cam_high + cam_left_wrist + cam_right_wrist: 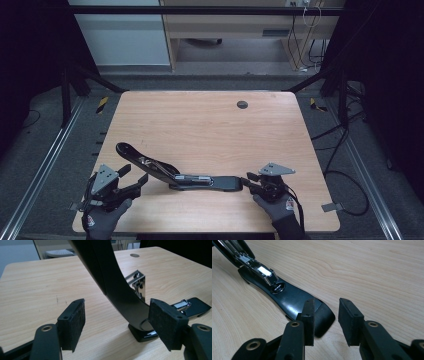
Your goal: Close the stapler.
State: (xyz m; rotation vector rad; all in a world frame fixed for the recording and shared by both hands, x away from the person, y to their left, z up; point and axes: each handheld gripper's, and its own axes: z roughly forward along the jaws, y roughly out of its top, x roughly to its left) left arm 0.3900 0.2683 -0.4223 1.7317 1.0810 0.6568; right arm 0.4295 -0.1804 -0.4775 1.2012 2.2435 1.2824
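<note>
A long black stapler (190, 181) lies folded open on the wooden table (210, 125), its base flat and its curved top arm (132, 154) raised toward the left. My left gripper (134, 176) is open at the table's near left. In the left gripper view (117, 307) the top arm (110, 277) rises just beyond the pads (72, 322), nearer the right one, and neither pad presses on it. My right gripper (248, 182) is open at the base's right end. In the right gripper view (325, 310) the base's rounded tip (322, 317) sits under the left pad (308, 320), and the shiny staple channel (259, 268) runs away beyond.
A dark round grommet (242, 104) sits in the table's far middle. Black frame poles (67, 95) stand beside the far corners. Cables (345, 150) trail on the floor at the right. The near edge runs just under both gloved hands.
</note>
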